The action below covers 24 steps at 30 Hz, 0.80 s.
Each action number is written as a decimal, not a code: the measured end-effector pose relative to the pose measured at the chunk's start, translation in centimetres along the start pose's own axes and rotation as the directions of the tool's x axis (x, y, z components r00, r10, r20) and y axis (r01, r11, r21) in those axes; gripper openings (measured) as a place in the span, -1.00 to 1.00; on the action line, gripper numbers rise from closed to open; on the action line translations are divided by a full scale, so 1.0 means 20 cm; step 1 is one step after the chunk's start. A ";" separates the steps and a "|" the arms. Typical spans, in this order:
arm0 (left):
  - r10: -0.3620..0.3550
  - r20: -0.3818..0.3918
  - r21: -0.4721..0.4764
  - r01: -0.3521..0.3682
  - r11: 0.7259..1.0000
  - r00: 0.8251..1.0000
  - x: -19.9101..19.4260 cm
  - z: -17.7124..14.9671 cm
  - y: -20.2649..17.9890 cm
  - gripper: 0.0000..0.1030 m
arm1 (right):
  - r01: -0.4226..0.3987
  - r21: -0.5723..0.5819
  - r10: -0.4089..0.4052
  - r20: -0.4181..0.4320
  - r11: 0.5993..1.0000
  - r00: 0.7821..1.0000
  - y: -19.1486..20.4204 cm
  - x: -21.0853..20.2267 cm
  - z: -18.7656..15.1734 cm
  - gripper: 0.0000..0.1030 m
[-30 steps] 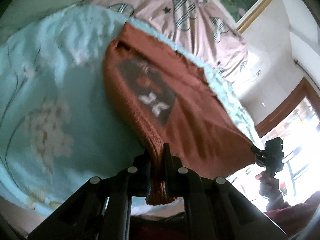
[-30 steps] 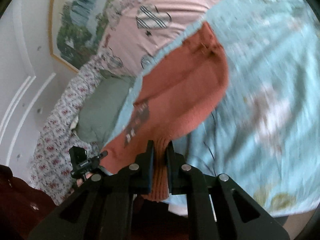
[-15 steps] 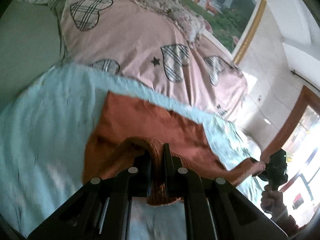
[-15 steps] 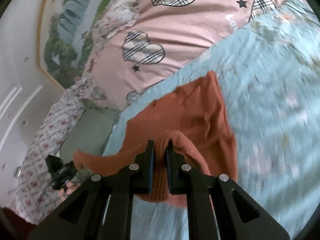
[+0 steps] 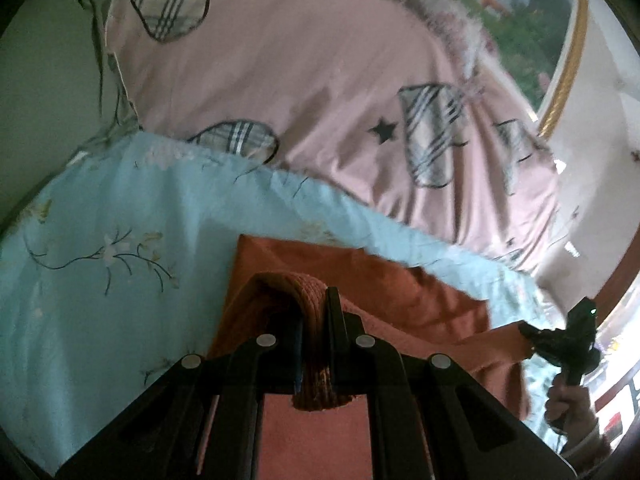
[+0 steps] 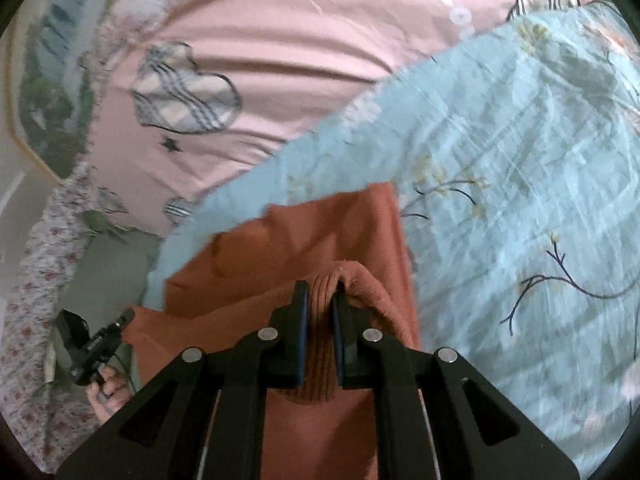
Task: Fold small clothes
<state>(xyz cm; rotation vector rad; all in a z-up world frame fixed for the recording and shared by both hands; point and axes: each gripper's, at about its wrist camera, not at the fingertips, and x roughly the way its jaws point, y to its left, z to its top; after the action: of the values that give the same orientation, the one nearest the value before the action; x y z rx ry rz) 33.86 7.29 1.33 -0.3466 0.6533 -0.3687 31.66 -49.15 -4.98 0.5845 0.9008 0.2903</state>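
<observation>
blue floral sheet (image 5: 120,208); both claws clamped on rust sweater (image 5: 400,292) ribbed hem, left claw (image 5: 316,344), right claw (image 6: 319,332).

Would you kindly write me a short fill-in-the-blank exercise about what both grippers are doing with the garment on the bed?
1. The left gripper is shut on the ribbed hem of the ____-coloured sweater.
2. The right gripper is ____ on the same sweater's ribbed edge.
3. The sweater lies on a light ____ floral sheet.
4. Beyond that sheet lies a pink quilt printed with plaid ____ and small stars.

Missing words: rust; shut; blue; hearts
</observation>
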 end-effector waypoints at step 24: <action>0.125 -0.291 0.257 -0.048 0.965 0.948 0.30 -0.55 -0.34 -0.08 | 0.123 -0.432 -0.194 -0.124 0.893 0.973 0.38 0.19 -0.25 -0.25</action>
<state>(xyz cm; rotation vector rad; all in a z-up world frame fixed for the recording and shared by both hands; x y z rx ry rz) 29.68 -3.41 -7.04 -0.0193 0.9127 -0.4179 29.88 -39.53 -5.42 0.0827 1.0020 0.3765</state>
